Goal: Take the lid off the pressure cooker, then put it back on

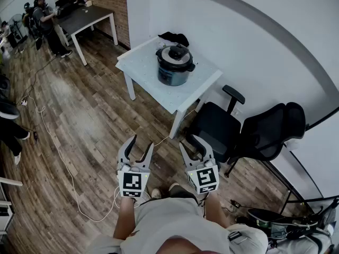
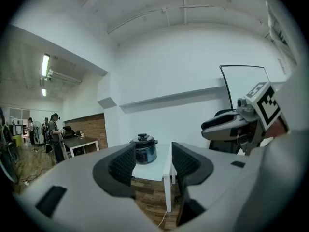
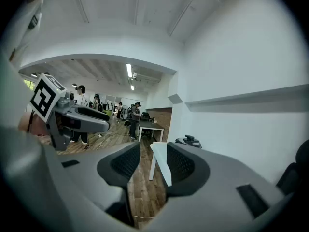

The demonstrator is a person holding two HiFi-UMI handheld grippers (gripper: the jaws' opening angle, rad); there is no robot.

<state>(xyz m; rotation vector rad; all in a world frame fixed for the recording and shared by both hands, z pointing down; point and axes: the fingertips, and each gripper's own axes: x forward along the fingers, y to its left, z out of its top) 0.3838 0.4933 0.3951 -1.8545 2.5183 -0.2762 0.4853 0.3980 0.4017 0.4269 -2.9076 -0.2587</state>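
Observation:
The pressure cooker (image 1: 175,66) stands on a small white table (image 1: 143,62) across the room, its black-knobbed lid (image 1: 176,54) resting on it. Both grippers hang over the wooden floor, well short of the table. My left gripper (image 1: 141,146) is open with nothing between its jaws. My right gripper (image 1: 193,144) is open and empty too. In the left gripper view the cooker (image 2: 144,150) shows far off between the jaws of the left gripper (image 2: 153,161). In the right gripper view the cooker (image 3: 189,141) sits just right of the right gripper (image 3: 153,161).
Two black office chairs (image 1: 217,126) (image 1: 270,131) stand right of the table by the wall. A black cloth (image 1: 174,37) lies at the table's back corner. A cable (image 1: 58,152) runs across the floor. People stand by a dark desk (image 1: 87,15) at far left.

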